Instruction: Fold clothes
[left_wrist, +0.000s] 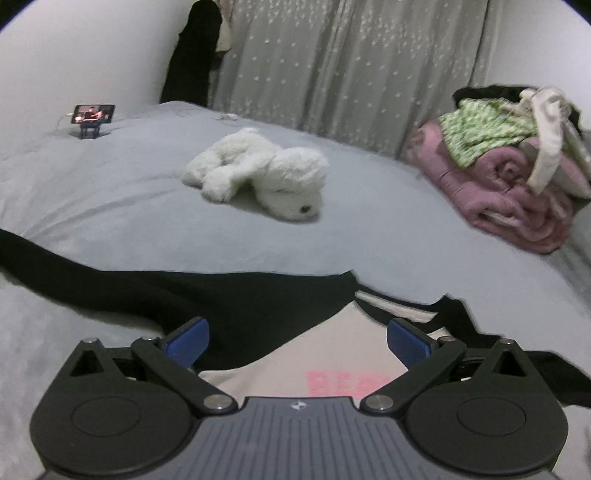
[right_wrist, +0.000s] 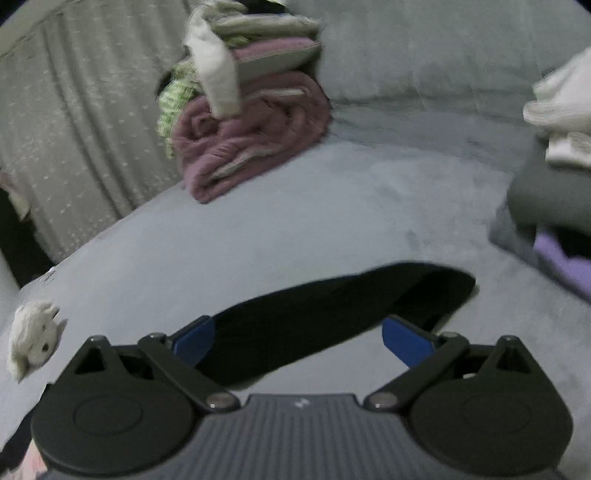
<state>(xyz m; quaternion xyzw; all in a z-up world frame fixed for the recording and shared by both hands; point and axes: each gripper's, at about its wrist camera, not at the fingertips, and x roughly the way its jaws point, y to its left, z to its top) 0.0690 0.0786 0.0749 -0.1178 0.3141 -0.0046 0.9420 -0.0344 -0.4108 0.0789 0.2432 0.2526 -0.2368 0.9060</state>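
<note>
Item: raglan shirt (left_wrist: 280, 354), cream body, black sleeves, pink lettering on the chest; spread flat on the grey bed (left_wrist: 110, 192), near edge.

Landmark: white plush dog (left_wrist: 258, 173), lying mid-bed. The shirt lies on the near side of it, well apart.

Left sleeve (left_wrist: 92, 273): runs out flat to the left of the dog.

Left gripper (left_wrist: 297, 341): spread wide, holding nothing, poised over the chest and collar.

Right sleeve (right_wrist: 332, 317): black, lying straight, near side of the dog and to its right.

Right gripper (right_wrist: 297, 341): also spread, empty, straddling that sleeve.

Handling, judged: light, limp, non-fragile knit; it will sag and drag. Best pinched at a shoulder seam or cuff, through a single layer.

Also beyond the dog: pink blanket pile (left_wrist: 509, 184), right.
</note>
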